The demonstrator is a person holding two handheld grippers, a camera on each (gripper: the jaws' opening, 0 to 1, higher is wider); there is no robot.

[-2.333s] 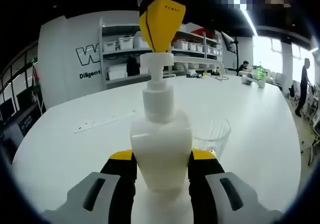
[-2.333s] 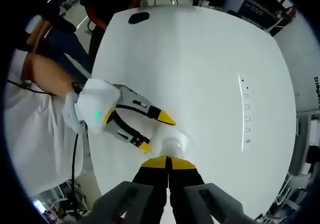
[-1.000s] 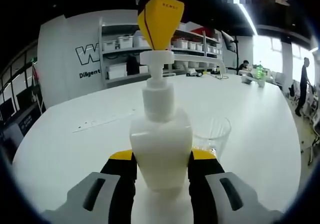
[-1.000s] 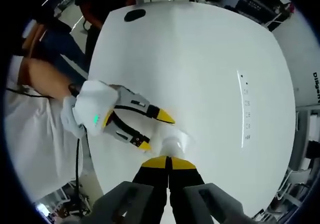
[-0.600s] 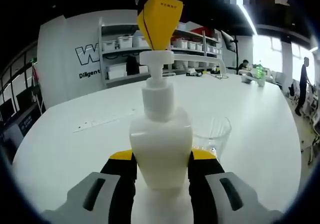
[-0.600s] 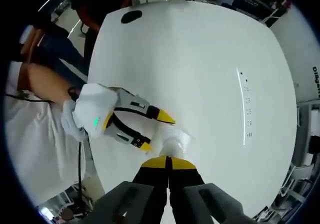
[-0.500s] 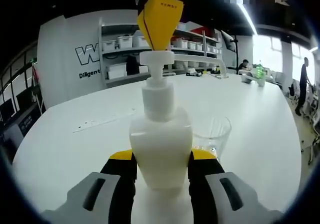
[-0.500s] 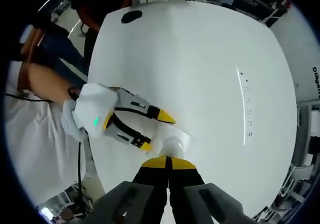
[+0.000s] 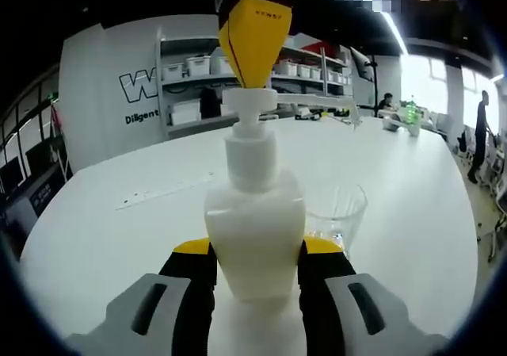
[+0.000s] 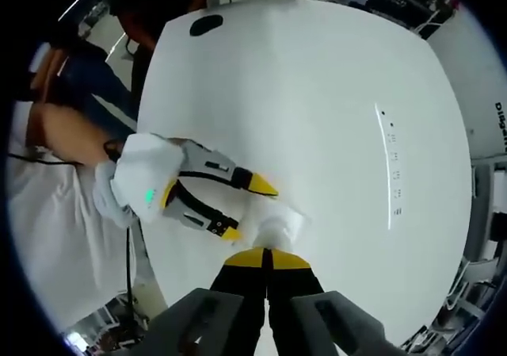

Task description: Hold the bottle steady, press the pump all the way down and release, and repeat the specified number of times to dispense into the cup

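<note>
White plastic pump bottle point(image 9: 255, 229) clamped between left gripper point(image 9: 255, 265) fingers; right gripper point(image 10: 268, 259) fingers closed atop pump head point(image 9: 249, 97). Press vertically, fully down.

The bottle point(image 9: 254, 229) and its pump point(image 9: 249, 98) are white; beside the bottle the cup point(image 9: 336, 212) is clear. Both grippers, left point(image 9: 255, 262) and right point(image 10: 265, 258), are yellow-tipped, black and grey. The table point(image 9: 119, 237) is white.
</note>
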